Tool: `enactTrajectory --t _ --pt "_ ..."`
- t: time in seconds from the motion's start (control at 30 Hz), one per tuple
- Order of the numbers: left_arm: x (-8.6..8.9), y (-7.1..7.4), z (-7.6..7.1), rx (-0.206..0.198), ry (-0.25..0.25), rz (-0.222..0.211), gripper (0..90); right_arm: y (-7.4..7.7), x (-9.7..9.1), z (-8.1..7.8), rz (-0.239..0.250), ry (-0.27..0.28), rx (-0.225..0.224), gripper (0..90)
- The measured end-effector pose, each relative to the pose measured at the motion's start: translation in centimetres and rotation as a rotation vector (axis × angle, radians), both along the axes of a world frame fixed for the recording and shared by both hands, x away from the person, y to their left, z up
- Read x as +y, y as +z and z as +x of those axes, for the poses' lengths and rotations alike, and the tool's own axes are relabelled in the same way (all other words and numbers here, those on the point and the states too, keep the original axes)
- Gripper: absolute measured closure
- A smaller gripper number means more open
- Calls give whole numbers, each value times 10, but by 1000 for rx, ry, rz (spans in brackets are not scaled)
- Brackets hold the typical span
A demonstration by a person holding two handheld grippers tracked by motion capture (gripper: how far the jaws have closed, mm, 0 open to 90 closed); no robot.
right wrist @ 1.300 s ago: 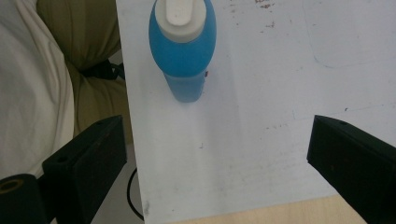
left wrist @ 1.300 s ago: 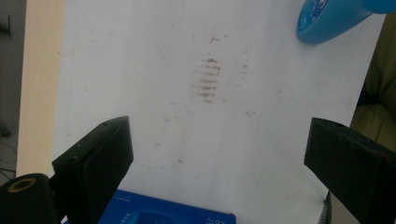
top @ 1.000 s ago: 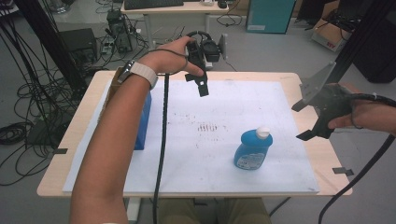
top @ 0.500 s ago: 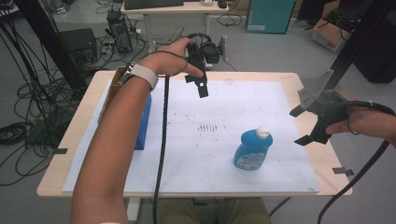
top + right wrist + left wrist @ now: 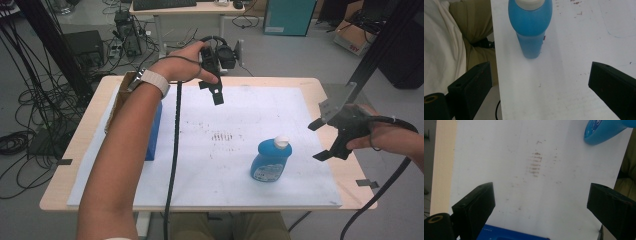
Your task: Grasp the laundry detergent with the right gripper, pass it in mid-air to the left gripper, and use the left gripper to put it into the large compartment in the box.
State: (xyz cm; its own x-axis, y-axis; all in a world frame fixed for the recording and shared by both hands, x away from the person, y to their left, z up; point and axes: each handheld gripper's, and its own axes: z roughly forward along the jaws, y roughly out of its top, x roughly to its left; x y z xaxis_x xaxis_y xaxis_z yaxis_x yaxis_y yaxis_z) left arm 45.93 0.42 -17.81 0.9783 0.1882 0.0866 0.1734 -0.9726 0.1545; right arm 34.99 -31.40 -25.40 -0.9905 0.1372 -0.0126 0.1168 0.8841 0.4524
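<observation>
Blue bottle [image 5: 270, 161] upright on bench [image 5: 90, 125], toward person's side of white sheet. Right gripper [image 5: 327, 140] just right of bottle, fingers spread, empty. Judged step: reach, square fingers on bottle body below cap. Left gripper [image 5: 216, 92] beyond bottle, fingers spread, empty. Blue box [image 5: 153, 135] well left of bottle; room between.

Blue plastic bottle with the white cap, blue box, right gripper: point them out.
Blue plastic bottle with white cap [image 5: 270, 161], high view, on its body.
Blue box [image 5: 153, 135], high view, on its side.
Right gripper [image 5: 322, 139], high view, midway between its fingers.
</observation>
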Motion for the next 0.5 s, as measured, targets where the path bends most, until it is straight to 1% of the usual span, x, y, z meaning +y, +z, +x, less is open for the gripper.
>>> enactTrajectory --t 0.03,0.07,0.1,0.17,0.2,0.3,0.37,0.43,0.47,0.5 --pt "0 0 0 2 0 -1 82 -1 0 0 3 0 0 52" --pt "0 1 0 7 -1 7 83 -3 0 -1 10 -4 0 52" --pt "0 0 0 2 0 0 83 -5 0 -1 12 -2 4 52" --pt "0 0 0 7 0 3 83 -7 0 -2 16 -10 12 52" --pt "0 0 0 7 0 3 83 -9 0 -1 21 1 6 52" --pt "1 -1 0 1 2 1 82 -13 0 -2 28 2 8 52" --pt "1 -1 0 7 2 3 82 -16 0 -3 36 0 12 52" --pt "0 -1 0 1 3 1 83 -19 0 -4 41 -8 22 52" --pt "0 -1 0 9 2 3 83 -20 -1 -5 42 -12 23 54" --pt "0 -2 0 9 3 2 83 -22 -1 -5 45 -12 25 56"
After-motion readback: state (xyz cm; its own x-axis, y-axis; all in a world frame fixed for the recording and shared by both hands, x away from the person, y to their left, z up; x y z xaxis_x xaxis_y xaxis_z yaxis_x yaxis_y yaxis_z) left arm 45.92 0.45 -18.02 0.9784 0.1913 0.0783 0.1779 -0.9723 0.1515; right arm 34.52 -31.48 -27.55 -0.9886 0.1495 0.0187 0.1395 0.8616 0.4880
